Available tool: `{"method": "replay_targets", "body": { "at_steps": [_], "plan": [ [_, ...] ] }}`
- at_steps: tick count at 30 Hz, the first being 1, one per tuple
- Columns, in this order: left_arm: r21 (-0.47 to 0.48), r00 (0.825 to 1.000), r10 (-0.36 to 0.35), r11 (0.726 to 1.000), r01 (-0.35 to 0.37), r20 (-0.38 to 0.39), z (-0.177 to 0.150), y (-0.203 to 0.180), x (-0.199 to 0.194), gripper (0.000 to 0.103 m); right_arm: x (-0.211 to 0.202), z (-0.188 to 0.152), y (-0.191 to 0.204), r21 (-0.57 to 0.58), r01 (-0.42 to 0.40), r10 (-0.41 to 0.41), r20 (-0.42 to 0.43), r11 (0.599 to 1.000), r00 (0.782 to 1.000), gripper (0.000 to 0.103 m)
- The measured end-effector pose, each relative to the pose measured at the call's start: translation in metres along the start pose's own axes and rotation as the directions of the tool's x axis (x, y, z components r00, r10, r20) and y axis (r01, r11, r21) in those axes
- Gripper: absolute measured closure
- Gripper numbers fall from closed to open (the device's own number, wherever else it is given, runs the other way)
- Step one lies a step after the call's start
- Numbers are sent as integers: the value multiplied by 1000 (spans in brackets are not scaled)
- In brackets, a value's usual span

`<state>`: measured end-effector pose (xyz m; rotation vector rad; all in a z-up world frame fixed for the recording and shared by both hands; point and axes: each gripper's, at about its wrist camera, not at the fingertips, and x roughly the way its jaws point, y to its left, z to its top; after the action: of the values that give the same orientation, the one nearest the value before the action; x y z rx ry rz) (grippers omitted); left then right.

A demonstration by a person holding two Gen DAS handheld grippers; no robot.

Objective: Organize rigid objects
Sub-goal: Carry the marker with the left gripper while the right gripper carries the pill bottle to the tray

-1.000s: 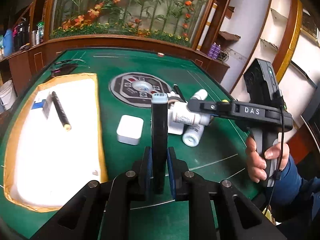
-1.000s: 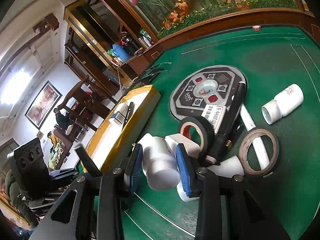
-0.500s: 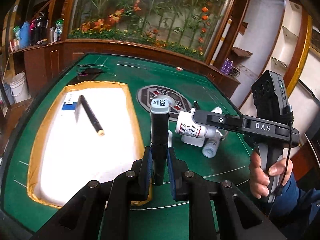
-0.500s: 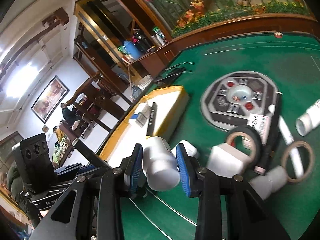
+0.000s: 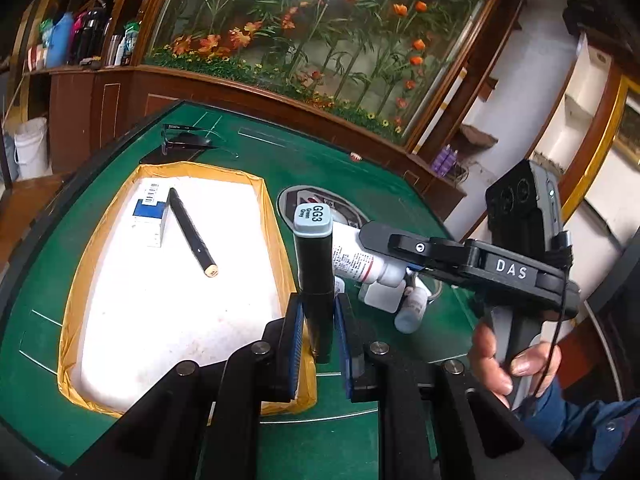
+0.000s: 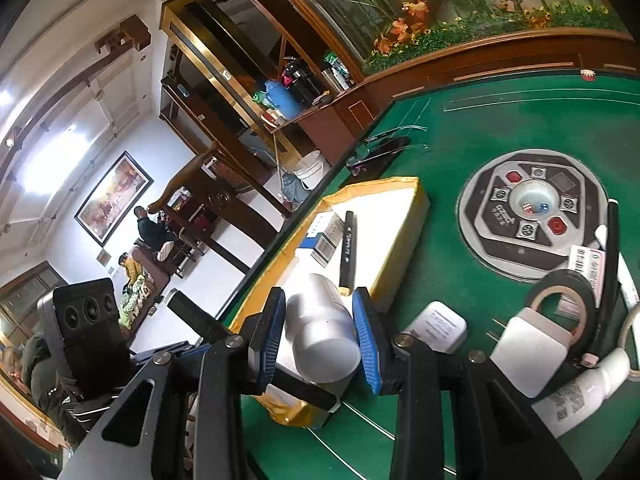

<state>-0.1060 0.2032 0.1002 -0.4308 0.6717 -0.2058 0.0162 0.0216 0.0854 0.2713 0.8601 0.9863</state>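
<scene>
The left gripper [image 5: 316, 332] is clamped on a black marker [image 5: 313, 276] that stands upright between its blue pads, its pale blue cap reading GG3 at the top. It hangs over the near right edge of the white tray [image 5: 168, 292] with the yellow rim. Just beyond, the right gripper [image 6: 320, 336] grips a white bottle [image 6: 322, 340] across its body — seen from the left wrist, the bottle lies level in the air, above the cluster of small white things on the green table [image 5: 360, 176]. In the right wrist view, the bottle hangs over the tray's near corner. Farther in on the tray lie a black pen [image 5: 192, 232] and a blue-and-white box [image 5: 150, 216], touching at the far end. On the table beyond sits a round grey panel [image 6: 528, 212] — and to its right, a roll of black tape [image 6: 564, 300].
</scene>
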Motion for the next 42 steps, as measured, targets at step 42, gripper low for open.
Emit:
{"method": "replay_targets", "body": {
  "at_steps": [42],
  "plan": [
    [-236, 999, -17, 972, 8, -34, 23, 109, 29, 84, 99, -12, 35, -115, 189, -201, -105, 975, 974, 69]
  ]
}}
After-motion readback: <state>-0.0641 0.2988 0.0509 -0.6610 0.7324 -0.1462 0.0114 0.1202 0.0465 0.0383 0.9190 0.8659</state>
